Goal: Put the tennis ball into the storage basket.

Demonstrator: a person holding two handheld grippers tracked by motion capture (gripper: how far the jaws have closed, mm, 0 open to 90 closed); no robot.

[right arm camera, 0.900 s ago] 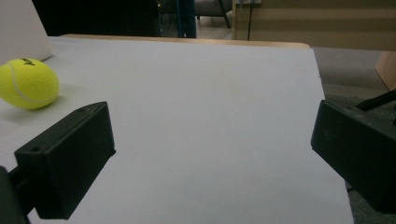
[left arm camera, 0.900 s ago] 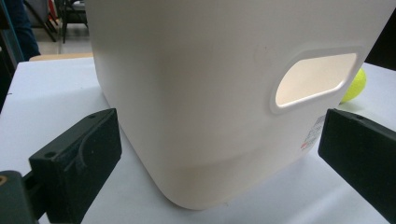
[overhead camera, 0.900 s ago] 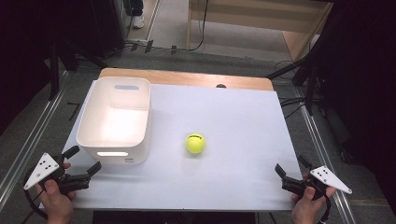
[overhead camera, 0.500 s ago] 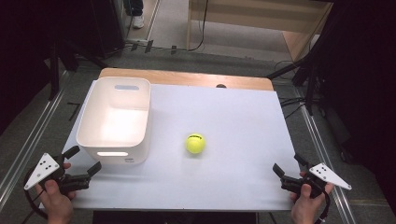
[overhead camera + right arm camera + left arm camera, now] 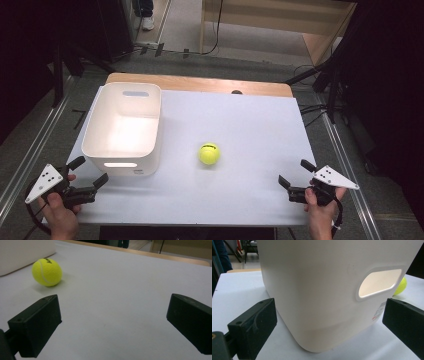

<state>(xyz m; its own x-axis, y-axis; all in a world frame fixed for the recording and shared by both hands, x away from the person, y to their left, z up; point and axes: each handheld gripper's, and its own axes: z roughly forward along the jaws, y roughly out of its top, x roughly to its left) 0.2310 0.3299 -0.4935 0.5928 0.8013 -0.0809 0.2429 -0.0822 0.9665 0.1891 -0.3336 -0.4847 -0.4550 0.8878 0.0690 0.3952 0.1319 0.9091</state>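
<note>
Since the earlier frames the right gripper (image 5: pixel 296 178) has edged in toward the tennis ball (image 5: pixel 209 153), while the left gripper (image 5: pixel 90 171) has hardly moved. Both grippers are spread wide and empty. One ball lies just right of one white bin (image 5: pixel 123 129), apparently not touching it.

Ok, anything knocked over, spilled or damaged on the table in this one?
Nothing stands out. The white bin sits upright and looks empty, the tennis ball rests on the table apart from it, and the left gripper and right gripper are both open, holding nothing.
</note>
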